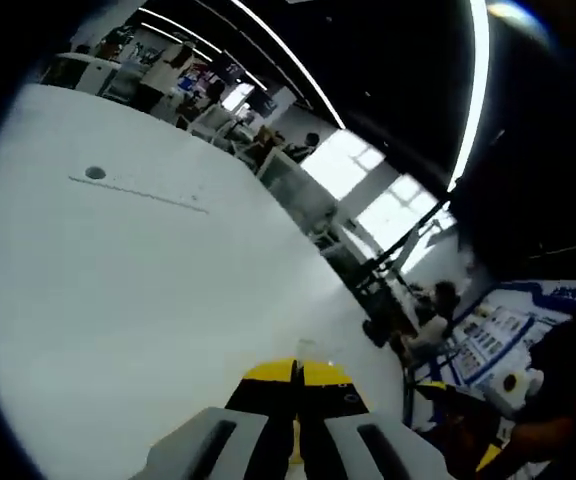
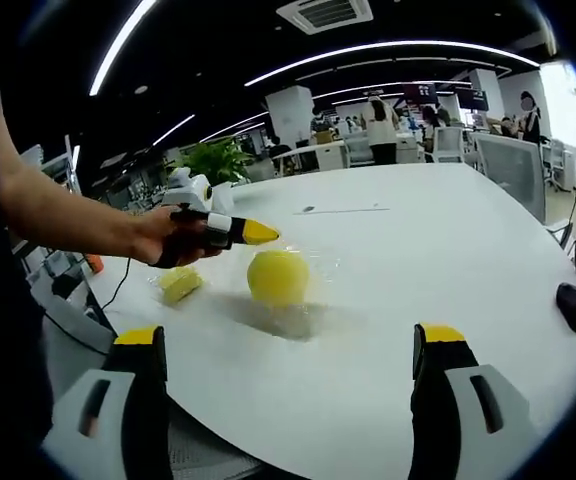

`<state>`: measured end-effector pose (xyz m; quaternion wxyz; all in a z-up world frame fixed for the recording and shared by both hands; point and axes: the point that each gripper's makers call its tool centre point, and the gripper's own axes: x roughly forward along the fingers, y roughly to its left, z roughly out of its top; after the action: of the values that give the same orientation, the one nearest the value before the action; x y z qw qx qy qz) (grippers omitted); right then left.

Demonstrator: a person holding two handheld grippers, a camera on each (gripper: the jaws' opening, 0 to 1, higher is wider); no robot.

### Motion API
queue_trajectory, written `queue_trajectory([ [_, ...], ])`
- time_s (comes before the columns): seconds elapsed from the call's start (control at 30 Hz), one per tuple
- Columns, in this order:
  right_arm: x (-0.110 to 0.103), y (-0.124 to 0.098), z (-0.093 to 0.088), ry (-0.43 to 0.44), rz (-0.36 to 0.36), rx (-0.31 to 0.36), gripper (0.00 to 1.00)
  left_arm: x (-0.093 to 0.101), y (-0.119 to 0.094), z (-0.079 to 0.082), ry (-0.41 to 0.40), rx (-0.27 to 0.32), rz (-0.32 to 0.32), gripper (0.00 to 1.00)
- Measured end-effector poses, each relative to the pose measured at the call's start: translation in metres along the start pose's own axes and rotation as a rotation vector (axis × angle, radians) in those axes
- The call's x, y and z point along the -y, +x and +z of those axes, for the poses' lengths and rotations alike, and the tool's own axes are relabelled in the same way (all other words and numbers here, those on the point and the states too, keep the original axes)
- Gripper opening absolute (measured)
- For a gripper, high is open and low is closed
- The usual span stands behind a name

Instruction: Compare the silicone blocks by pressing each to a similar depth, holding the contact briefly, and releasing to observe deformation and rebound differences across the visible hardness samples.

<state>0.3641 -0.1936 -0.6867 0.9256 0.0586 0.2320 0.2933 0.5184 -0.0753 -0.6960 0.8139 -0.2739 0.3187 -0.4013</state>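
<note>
Now press left tool [image 2: 258, 233], tips together, squarely down into round yellow silicone ball [image 2: 277, 277]; keep right tool [image 2: 293, 345], tips apart, back.

An open-plan office: white desks [image 2: 408, 150], linear ceiling lights [image 2: 388, 48], a ceiling air vent [image 2: 325, 14].

On the white table [image 2: 438, 250] the right gripper view shows two yellow pieces: one round yellow silicone ball [image 2: 277, 276] in clear plastic wrap and one smaller pale yellow silicone block [image 2: 180, 284]. There is one black oval object [image 2: 572, 306] near the table edge, and one leafy green plant [image 2: 216, 160] behind. Two yellow-tipped grippers count: the left gripper [image 2: 258, 233] and the right gripper [image 2: 290, 350]
</note>
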Motion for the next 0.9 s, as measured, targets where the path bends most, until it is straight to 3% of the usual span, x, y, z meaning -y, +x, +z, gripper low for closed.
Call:
queue_trajectory([
  [0.03, 0.000, -0.001, 0.002, 0.013, 0.001, 0.011, 0.96, 0.003, -0.001, 0.006, -0.006, 0.001, -0.012, 0.00],
  [0.1, 0.000, -0.003, 0.004, 0.025, 0.000, 0.020, 0.96, 0.008, -0.002, 0.015, 0.090, 0.001, -0.005, 0.00],
  [0.23, 0.000, -0.003, 0.006, 0.027, 0.002, 0.028, 0.96, 0.018, -0.007, 0.028, 0.202, 0.003, -0.008, 0.00],
  [0.37, -0.002, -0.005, 0.014, 0.046, 0.015, 0.043, 0.96, 0.021, -0.017, 0.037, 0.241, 0.031, 0.001, 0.00],
  [0.57, 0.004, -0.003, 0.031, -0.002, 0.012, 0.061, 0.96, 0.036, -0.034, 0.053, 0.320, 0.071, -0.011, 0.00],
  [0.9, 0.003, 0.004, 0.072, -0.078, 0.040, 0.112, 0.96, 0.083, -0.069, 0.097, 0.434, 0.157, -0.057, 0.00],
])
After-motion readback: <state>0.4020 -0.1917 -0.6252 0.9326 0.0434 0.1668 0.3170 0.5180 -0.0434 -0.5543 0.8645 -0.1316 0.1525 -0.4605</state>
